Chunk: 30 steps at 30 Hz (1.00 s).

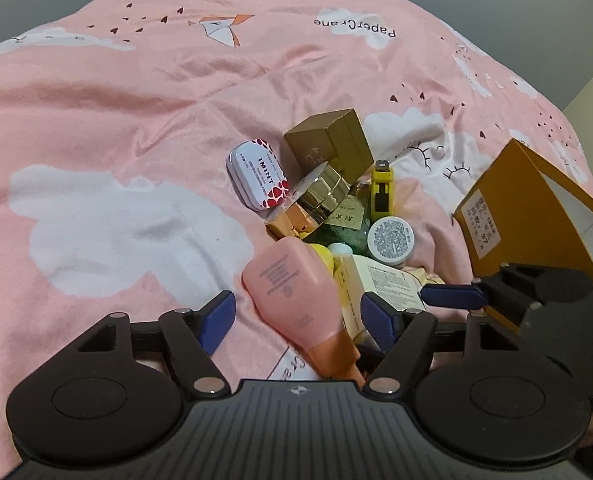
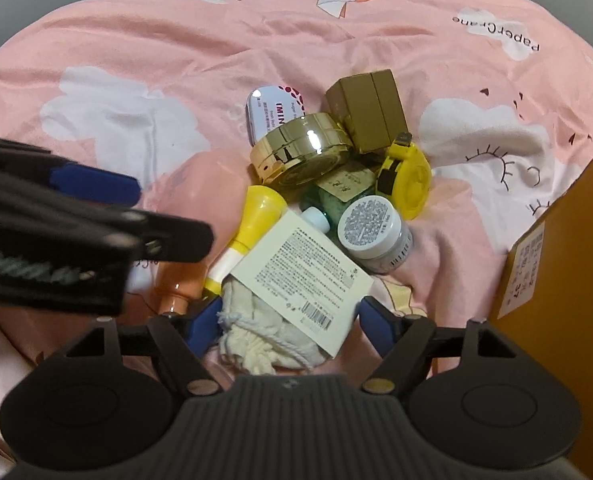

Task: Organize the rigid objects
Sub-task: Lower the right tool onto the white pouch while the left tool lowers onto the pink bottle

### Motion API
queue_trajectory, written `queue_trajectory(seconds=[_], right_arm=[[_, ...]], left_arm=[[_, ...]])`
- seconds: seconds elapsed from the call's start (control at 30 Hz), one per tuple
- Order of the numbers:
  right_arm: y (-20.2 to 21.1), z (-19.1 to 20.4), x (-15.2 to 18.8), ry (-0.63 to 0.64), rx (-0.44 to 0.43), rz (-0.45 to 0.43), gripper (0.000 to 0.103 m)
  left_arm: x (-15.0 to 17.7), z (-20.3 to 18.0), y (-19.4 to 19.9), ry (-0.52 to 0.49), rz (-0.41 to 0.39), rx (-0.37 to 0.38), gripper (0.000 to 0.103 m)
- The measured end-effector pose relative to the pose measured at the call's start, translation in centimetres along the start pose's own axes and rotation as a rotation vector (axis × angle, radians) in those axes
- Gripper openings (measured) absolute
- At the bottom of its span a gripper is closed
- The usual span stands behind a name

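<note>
A pile of small items lies on the pink bedspread (image 1: 136, 112). In the left wrist view my left gripper (image 1: 296, 320) is open, its jaws either side of a pink bottle (image 1: 292, 284) lying on the bed. Behind it are a white mint tin (image 1: 258, 176), a gold round case (image 1: 320, 196), a brown box (image 1: 332, 144), a yellow tape measure (image 1: 382, 192) and a white jar (image 1: 390, 240). In the right wrist view my right gripper (image 2: 290, 320) is open around a cream cloth pouch with a white label card (image 2: 300, 276). A yellow bottle (image 2: 252, 224) lies beside it.
An orange cardboard box (image 1: 528, 208) stands at the right, also in the right wrist view (image 2: 564, 256). The left gripper's body (image 2: 56, 240) fills the left of the right wrist view. The bedspread stretches far and left of the pile.
</note>
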State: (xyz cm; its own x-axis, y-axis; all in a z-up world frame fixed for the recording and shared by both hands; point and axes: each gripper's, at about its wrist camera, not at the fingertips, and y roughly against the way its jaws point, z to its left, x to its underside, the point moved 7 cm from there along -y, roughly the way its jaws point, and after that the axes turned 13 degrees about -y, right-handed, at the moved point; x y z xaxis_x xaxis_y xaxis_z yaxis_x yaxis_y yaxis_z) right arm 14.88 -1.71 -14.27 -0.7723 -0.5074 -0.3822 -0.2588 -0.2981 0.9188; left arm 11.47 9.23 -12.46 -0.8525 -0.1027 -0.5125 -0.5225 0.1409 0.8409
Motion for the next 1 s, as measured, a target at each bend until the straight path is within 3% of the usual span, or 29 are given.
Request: queue_trajectory(seconds=[0.13,0.3,0.37,0.43,0.63,0.77,0.9,1.0], right_arm=[[0.3,0.5,0.0,0.042,0.018,-0.026,0.068],[-0.4,0.9,-0.2,0.067,0.029,-0.031,0.068],[-0.3,0.9,-0.3,0.063,0.023,-0.039,0.06],[0.6,1.1,-0.3,0.074,0.021,-0.059,0.045],[3.5,-0.3,-0.7,-0.013,0.06,-0.133,0.028],[3.8,-0.7,-0.7,-0.03,0.115,-0.177,0.027],[3.3,-0.1,-1.2,0.03,0.178,-0.223,0.027],[3.1,-0.2,-1.5,0.03,0.165,-0.198,0.027]], left_arm=[[0.0,0.1,-1.1,-0.016,0.013,-0.019,0.068],[0.1,0.3,-1.5,-0.02,0.002,-0.016,0.064],[0.1,0.2,-1.1,-0.025,-0.008,-0.009,0.064],[0.1,0.0,-0.7,-0.032,-0.016,-0.002,0.064],[0.2,0.0,-0.5,-0.035,-0.018,0.009,0.064],[0.1,-0.3,-1.1,-0.054,-0.012,-0.004,0.063],[0.2,0.3,-1.6,-0.031,-0.003,-0.006,0.063],[0.2,0.3,-1.6,-0.03,-0.009,-0.001,0.063]])
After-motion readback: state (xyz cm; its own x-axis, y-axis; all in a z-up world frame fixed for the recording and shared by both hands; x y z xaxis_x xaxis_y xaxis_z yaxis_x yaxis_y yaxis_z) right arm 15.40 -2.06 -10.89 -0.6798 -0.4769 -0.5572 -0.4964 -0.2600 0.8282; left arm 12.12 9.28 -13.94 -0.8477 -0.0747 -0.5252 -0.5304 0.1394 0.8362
